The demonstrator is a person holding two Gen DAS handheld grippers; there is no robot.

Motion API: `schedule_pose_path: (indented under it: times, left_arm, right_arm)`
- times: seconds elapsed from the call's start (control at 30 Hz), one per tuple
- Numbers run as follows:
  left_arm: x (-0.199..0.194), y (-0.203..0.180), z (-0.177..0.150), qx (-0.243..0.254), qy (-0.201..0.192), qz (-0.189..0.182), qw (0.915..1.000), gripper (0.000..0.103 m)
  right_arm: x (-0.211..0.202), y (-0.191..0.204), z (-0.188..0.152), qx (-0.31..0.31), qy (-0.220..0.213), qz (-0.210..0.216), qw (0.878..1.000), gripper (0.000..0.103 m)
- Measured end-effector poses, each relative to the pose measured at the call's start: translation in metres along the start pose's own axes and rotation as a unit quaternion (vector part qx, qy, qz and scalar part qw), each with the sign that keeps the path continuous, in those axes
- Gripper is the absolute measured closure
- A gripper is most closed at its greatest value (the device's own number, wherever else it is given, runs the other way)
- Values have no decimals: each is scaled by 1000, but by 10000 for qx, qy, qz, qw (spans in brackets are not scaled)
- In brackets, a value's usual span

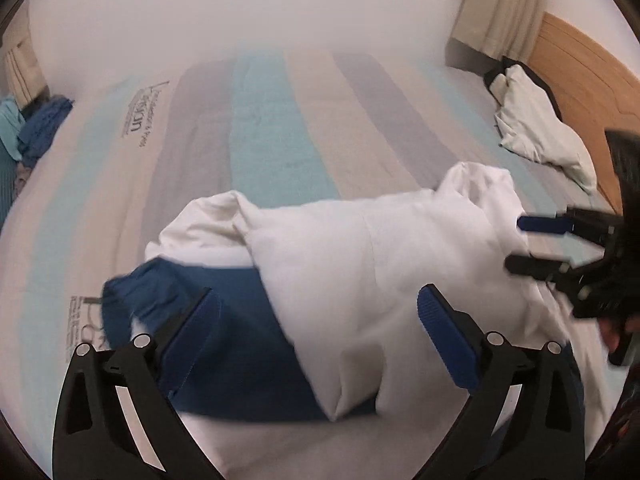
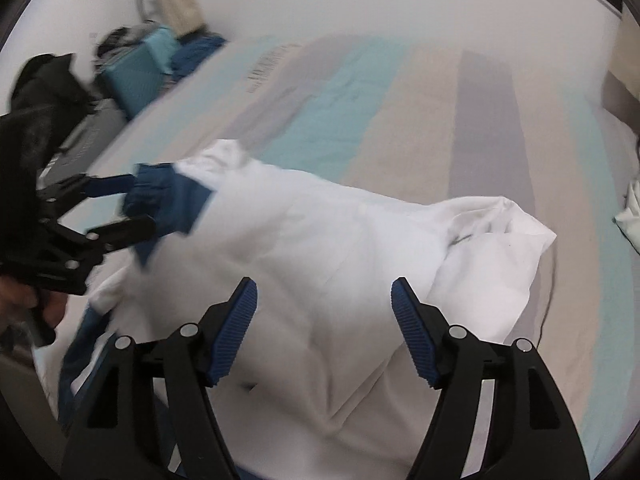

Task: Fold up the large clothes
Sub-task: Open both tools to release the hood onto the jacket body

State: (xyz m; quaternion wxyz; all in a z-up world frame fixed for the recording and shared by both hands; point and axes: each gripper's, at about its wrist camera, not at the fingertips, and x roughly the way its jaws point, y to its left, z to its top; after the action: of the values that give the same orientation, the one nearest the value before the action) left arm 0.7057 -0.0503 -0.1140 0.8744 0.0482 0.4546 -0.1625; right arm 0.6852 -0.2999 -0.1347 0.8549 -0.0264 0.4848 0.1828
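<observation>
The big white cloth garment with dark blue panels (image 1: 360, 248) lay in a soft, puffed-up heap on the bed, over a bedspread striped in turquoise, beige and grey (image 1: 272, 128), and neither tool had hold of it. The left gripper, black with ribbed blue pads (image 1: 318, 334), hung above the near edge of the heap with its jaws spread very wide and nothing touching the pads; the dark blue part of the garment sat under one finger and the white part under the other. The right gripper of the same make (image 2: 324, 330) stood over the white bulk with its jaws apart too, less widely, and empty. From where I stood the fold looked loose: the white end nearest the cream pillow (image 1: 540, 128) was bunched up into an open pocket, and the blue cuff or hem (I could not tell which) (image 2: 160, 196) stuck out crumpled at the opposite end. The worry, as I judged it, was that the layers would slump or spring open now that nothing pinned them, since air seemed trapped underneath. A second risk was a careless regrasp: a wide jaw coming down on such a heap could pinch only the top layer, or catch the bedspread along with it, and drag the whole pile askew. The two grippers also sat close together over the same garment, so crossing paths could make them knock.
</observation>
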Motion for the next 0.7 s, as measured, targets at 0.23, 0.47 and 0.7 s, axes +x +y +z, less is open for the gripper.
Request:
schedule_pose_path:
  times: [0.23,0.47,0.7]
  left_arm:
    - [46,-6,-6,-98,523,-277,9982,6]
    - [33,-21,-43,221,529,-171,9982,6]
    - [26,-32,-83,318,595,39,9977,6]
  right_arm:
    - [36,3,-2,127,277,-26,9995,36]
    - [30,23,-32,-123,348,-122,9992,36]
    - [33,38,-64,-165,500,-271,9982,36]
